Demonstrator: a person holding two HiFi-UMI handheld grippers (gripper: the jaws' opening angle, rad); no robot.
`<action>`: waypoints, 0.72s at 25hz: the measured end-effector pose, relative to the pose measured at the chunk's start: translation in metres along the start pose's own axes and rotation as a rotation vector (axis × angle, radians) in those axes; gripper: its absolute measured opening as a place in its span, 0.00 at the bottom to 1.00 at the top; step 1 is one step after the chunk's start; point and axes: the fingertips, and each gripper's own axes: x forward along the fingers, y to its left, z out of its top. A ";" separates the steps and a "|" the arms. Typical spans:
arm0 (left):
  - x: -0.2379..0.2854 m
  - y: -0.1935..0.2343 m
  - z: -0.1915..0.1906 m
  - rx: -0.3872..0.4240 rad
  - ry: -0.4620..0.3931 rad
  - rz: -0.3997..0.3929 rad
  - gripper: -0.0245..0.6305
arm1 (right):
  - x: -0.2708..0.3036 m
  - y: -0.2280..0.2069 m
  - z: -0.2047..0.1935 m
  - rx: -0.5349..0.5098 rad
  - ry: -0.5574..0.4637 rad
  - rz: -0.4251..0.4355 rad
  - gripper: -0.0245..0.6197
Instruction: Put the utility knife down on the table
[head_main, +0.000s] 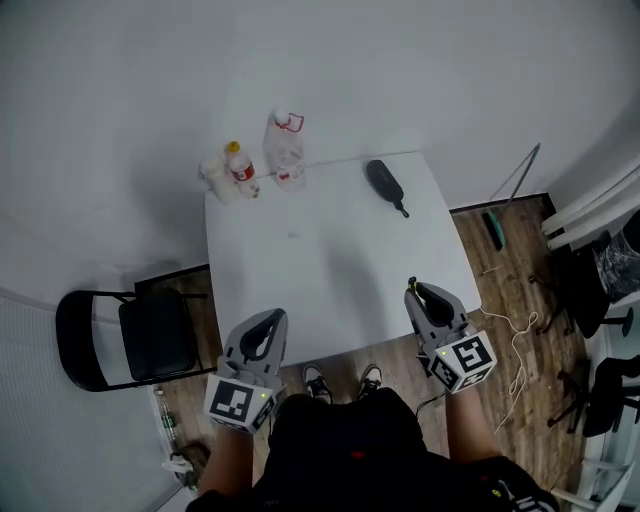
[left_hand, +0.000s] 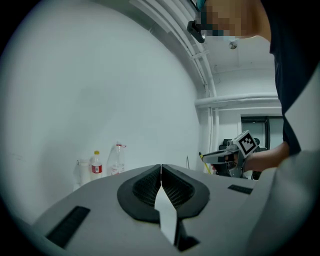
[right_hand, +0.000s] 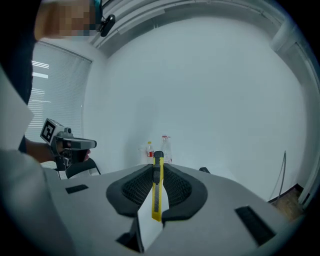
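Note:
A yellow utility knife (right_hand: 157, 195) with a black tip stands upright between the jaws of my right gripper (right_hand: 158, 167), which is shut on it. In the head view this right gripper (head_main: 418, 292) hovers at the near right edge of the white table (head_main: 330, 260); the knife is hard to make out there. My left gripper (head_main: 272, 318) is over the near left edge of the table. In its own view the left gripper (left_hand: 161, 167) has its pads pressed together with nothing between them.
At the table's far left corner stand a red-labelled bottle (head_main: 240, 168) and a clear bottle (head_main: 287, 150). A black oblong object (head_main: 385, 183) lies at the far right. A black folding chair (head_main: 130, 335) is left of the table, and cables (head_main: 515, 340) run over the floor on the right.

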 end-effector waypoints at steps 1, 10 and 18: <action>0.002 0.000 0.000 0.000 0.002 0.007 0.07 | 0.009 -0.003 -0.007 0.003 0.018 0.010 0.15; 0.013 -0.011 -0.006 -0.030 0.042 0.120 0.07 | 0.091 -0.042 -0.077 -0.145 0.254 0.116 0.15; 0.012 -0.007 -0.023 -0.085 0.054 0.202 0.07 | 0.149 -0.070 -0.184 -0.057 0.539 0.115 0.15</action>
